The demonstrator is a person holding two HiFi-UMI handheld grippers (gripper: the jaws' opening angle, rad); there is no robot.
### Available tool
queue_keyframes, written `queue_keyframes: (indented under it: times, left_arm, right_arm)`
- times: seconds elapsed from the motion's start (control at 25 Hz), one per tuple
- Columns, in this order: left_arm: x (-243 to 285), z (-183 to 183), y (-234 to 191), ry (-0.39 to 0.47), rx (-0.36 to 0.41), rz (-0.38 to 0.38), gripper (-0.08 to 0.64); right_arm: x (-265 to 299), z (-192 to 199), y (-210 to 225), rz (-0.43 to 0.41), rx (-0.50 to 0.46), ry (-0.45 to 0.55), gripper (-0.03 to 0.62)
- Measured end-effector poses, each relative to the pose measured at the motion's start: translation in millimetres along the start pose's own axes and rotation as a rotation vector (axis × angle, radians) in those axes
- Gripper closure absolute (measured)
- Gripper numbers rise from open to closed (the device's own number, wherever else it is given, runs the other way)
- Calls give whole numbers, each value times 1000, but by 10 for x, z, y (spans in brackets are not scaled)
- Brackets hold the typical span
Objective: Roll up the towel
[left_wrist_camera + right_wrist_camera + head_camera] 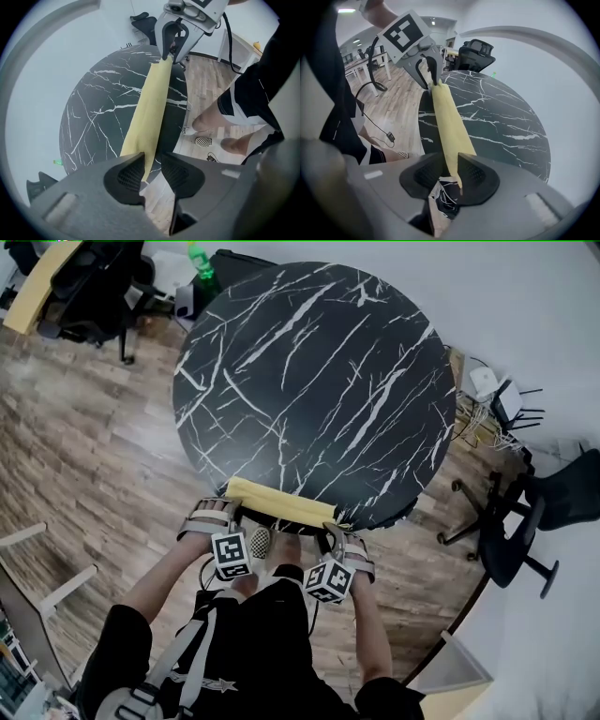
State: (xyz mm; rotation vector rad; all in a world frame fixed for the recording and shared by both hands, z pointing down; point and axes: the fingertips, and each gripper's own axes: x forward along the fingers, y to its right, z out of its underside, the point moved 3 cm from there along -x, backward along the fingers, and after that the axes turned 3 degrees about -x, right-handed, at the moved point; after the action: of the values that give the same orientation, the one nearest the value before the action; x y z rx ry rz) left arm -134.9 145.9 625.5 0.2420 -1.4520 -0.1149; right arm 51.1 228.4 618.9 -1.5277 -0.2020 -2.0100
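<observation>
Left gripper (152, 161): jaws apart, one end of the towel (281, 504) between them, resting on one pad and clear of the other; no pinch. Right gripper (450, 161): same, parted around the opposite end. Towel lies as a long roll at 6 o'clock on the round table (319, 381), right on the rim, my grippers at its 9 and 3 o'clock ends. Risk, my judgement: with no clamp the soft roll may spring loose, or a nudge toward 6 o'clock tips it onto the wood floor (94, 427); the ribbed pads (129, 176) could snag cloth as I withdraw. Towel is pale yellow, soft, slightly flattened; tabletop glossy black, white-veined, slick.
</observation>
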Motion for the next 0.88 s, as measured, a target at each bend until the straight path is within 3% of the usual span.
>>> queue_keyframes:
  times: [0.24,0.88]
  left_arm:
    - [24,-13,-72,10,13,-39,488]
    - [-36,-122,-446,-22,20,2,495]
  right_arm:
    - [55,13,30,35,-23,-16,511]
    - [50,-42,407,-9,18,-25,531]
